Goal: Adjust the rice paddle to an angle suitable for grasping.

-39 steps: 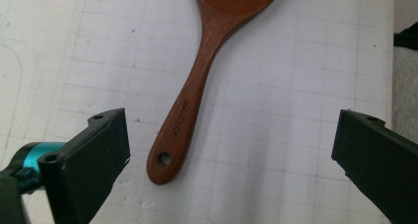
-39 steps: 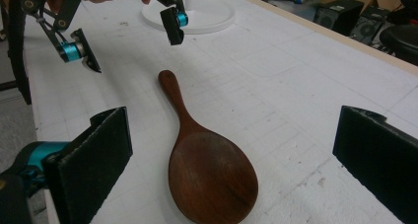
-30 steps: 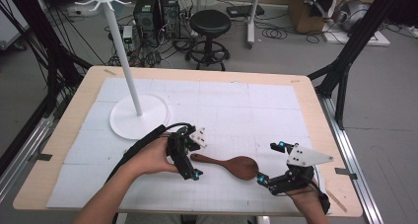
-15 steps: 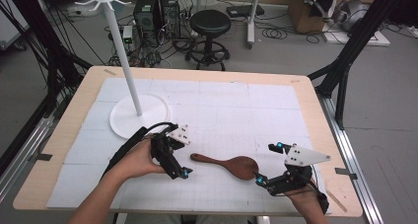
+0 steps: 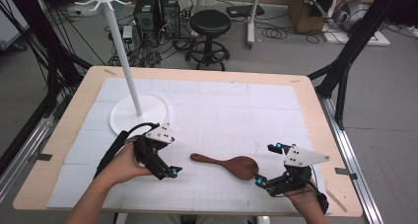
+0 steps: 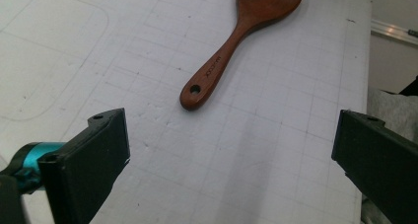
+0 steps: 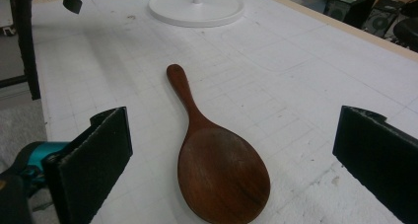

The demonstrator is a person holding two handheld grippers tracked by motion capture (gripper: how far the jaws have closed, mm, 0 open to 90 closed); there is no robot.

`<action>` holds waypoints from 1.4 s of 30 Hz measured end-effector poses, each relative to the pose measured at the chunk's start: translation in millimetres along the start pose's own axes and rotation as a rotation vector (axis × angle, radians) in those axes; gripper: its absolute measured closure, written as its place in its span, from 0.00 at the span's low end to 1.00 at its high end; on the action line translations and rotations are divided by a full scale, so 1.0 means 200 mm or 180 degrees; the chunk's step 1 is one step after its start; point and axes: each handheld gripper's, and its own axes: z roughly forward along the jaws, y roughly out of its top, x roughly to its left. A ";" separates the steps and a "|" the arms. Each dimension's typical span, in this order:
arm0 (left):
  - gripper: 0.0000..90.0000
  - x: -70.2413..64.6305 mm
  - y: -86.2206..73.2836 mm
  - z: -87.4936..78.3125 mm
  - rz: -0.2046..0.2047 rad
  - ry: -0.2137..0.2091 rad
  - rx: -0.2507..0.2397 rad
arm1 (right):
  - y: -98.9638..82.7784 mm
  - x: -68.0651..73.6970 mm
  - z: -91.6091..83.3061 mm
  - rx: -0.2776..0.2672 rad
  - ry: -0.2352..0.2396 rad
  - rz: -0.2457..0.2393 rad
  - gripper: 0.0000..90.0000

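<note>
My left gripper and right gripper gape wide, empty; I'd say line up square on the wooden spoon handle before closing.

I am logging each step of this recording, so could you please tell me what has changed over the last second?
The left gripper has drawn back from the handle end of the wooden spoon, towards the person's left, and now stands apart from it with jaws open. Nothing was grasped or released. The spoon, the right gripper and the white stand stayed as they were.
</note>
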 end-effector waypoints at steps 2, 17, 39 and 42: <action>0.02 0.00 -0.02 -0.02 -0.0043 0.0008 -0.0043 | 0.00 0.00 0.00 -0.0001 -0.0013 -0.0007 0.01; 0.02 0.02 -0.15 -0.14 -0.0237 0.0162 -0.0366 | 0.00 -0.01 0.00 0.0003 -0.0050 0.0052 0.01; 0.02 0.04 -0.34 -0.27 -0.0468 0.0289 -0.0670 | 0.00 0.00 0.01 0.0012 0.0056 -0.0022 0.01; 0.02 0.04 -0.34 -0.27 -0.0455 0.0280 -0.0706 | 0.00 0.00 0.01 0.0028 0.0075 -0.0008 0.01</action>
